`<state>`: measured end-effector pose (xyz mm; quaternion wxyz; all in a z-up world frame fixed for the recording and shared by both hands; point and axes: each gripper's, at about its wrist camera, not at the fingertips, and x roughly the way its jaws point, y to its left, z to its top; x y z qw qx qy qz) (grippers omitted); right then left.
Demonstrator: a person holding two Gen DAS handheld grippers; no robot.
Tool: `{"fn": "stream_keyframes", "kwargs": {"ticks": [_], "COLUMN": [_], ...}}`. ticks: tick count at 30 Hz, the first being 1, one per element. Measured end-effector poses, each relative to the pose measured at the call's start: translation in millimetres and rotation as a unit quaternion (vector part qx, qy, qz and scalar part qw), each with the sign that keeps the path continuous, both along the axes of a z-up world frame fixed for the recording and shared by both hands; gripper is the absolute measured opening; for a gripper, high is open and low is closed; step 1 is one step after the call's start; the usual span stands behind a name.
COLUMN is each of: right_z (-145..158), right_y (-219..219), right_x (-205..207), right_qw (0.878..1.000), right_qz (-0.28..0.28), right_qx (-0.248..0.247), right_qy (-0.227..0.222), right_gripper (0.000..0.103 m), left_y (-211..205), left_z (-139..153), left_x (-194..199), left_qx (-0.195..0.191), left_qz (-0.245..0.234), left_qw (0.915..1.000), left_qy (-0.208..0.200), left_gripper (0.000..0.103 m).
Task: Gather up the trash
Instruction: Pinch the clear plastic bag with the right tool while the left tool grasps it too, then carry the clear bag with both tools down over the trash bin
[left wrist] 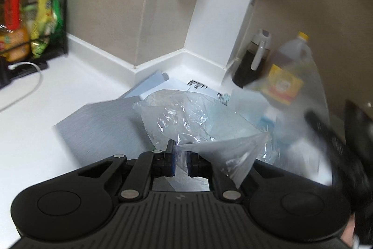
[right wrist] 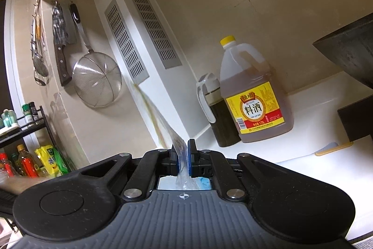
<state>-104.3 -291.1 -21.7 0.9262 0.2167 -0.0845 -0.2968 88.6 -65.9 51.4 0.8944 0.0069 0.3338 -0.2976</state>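
Both grippers hold the same clear plastic bag [left wrist: 186, 116], each at a different part of its edge. The left gripper [left wrist: 181, 161] is clenched on a fold of the bag: its two blue pads stand close together and the thin film passes between them, then spreads out forward and to the right. In the left wrist view the bag is puffed up and crumpled, and it hangs over the white counter [left wrist: 70, 90] near the inner corner, where the two low back edges of the counter meet. Under and behind the bag lie a grey flat sheet [left wrist: 100, 123] and some white papers [left wrist: 186, 85] with black print; these rest on the counter close to that corner. The right gripper [right wrist: 183, 156] is also clenched, and a narrow strip of the bag [right wrist: 179, 148] stands up between its blue pads and stretches away to the upper left. In the right wrist view something blue and white shows below the pads, but I cannot tell what it is. At the back edge of the counter, against the wall, stand a big jug [right wrist: 254, 95] with a yellow cap and a yellow and red label, and just beside it, touching or almost touching, a dark bottle [right wrist: 219, 113] with a white handle. A wire strainer [right wrist: 96, 79] hangs on the wall, and a black rack [left wrist: 35, 22] with bottles and packets stands at the far left end of the counter.
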Motion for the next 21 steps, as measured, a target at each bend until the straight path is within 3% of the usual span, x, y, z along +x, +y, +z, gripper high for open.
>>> {"fn": "stream_keyframes", "kwargs": {"ticks": [7, 12, 21], "right_z": [1.8, 12.7, 41.3], "right_y": [17.4, 49.7, 107.6], "right_x": [-6.4, -33.0, -82.3], "right_qw": [0.999, 0.998, 0.995], "right_qz": [0.039, 0.055, 0.061], "right_qx": [-0.022, -0.027, -0.081], "right_qy": [-0.012, -0.008, 0.007], "right_gripper": [0.005, 0.004, 0.004], "left_y": [86.7, 132.8, 182.4], "left_z": [-3.9, -8.2, -19.5], "left_x": [-63.3, -97.1, -137.6], "left_qx": [0.026, 0.041, 0.021], "left_qz": [0.018, 0.025, 0.042], "left_qw": [0.999, 0.9976, 0.9978], "left_qy": [-0.03, -0.049, -0.046], "left_gripper": [0.01, 0.01, 0.01]}}
